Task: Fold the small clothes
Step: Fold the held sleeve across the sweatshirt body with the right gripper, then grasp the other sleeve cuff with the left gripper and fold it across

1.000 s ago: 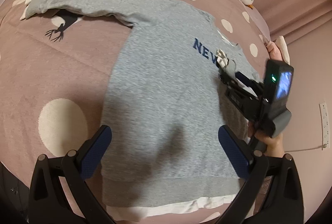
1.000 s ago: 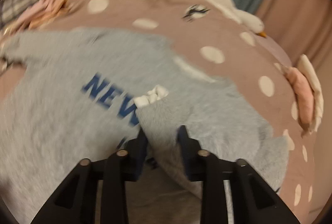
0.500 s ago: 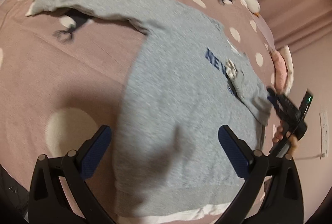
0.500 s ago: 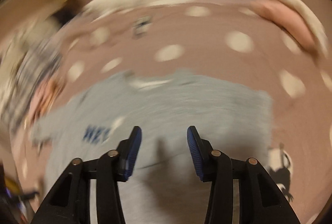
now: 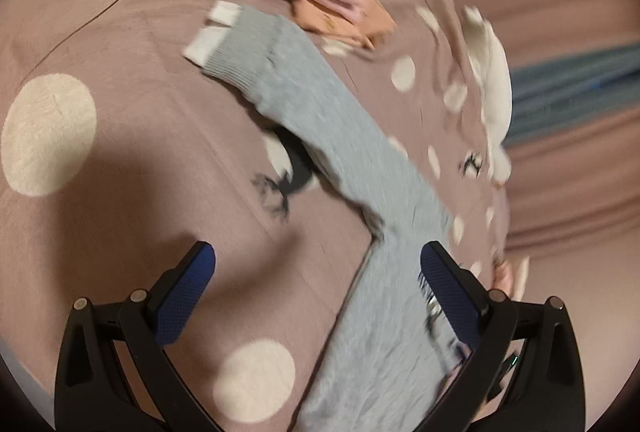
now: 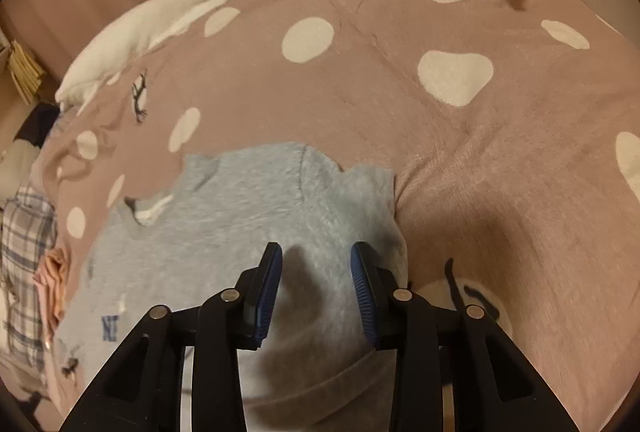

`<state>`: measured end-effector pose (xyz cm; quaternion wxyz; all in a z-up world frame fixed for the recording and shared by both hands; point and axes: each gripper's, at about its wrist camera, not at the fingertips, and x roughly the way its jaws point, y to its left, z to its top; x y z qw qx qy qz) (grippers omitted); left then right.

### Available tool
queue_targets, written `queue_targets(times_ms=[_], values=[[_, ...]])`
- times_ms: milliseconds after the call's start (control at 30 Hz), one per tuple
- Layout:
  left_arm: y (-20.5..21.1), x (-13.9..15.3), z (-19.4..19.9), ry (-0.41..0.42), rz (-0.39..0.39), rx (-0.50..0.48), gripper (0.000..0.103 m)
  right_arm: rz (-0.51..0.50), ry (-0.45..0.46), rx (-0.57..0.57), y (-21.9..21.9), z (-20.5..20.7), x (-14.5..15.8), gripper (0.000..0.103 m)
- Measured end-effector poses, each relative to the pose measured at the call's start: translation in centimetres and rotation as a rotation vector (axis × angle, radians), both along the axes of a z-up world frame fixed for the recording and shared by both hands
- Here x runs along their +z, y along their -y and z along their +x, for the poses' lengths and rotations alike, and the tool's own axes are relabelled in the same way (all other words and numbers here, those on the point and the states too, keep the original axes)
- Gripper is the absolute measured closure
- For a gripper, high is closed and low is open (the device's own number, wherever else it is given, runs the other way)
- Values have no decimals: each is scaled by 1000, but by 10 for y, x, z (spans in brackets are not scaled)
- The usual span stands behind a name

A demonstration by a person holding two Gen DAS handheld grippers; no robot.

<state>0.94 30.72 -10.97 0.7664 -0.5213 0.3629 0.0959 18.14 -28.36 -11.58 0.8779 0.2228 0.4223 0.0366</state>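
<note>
Left gripper [image 5: 316, 296] gapes empty, right gripper [image 6: 316, 288] parted, jaws just narrowing, nothing between. Risk: outstretched sleeve [image 5: 320, 120] upper centre snags, bunches when grabbed, skewing sweatshirt [image 6: 240, 216].

- The left black plastic two-finger gripper [image 5: 316, 296] is showing broad arms, each carrying a dimpled, dark blue rubber pad [image 5: 182, 298] and round silver screw heads.
- The right black plastic two-finger gripper [image 6: 316, 294] is showing ribbed blue pads [image 6: 266, 292] and matching silver screws on angular, cut-out arms.
</note>
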Motion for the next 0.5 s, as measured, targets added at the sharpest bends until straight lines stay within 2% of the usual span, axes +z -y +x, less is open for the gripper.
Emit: queue_targets(times_ms=[100,200,300,367,400,500], values=[[-9,-6,10,26,-48,4,0,22,55,37,2,-13,12,59],[-15,-10,31,38,-59,-26,0,34,104,83,2,-32,23,59],[-20,-18,50,40,-73,-1,0,43,151,104,-1,-57,29,58],[-23,-22,56,53,-71,20,0,87,179,87,-1,-80,28,51],[-25,-24,58,58,-74,28,0,105,185,82,-3,-89,27,44],[-31,-29,65,66,-77,43,0,96,182,100,-9,-104,29,44]])
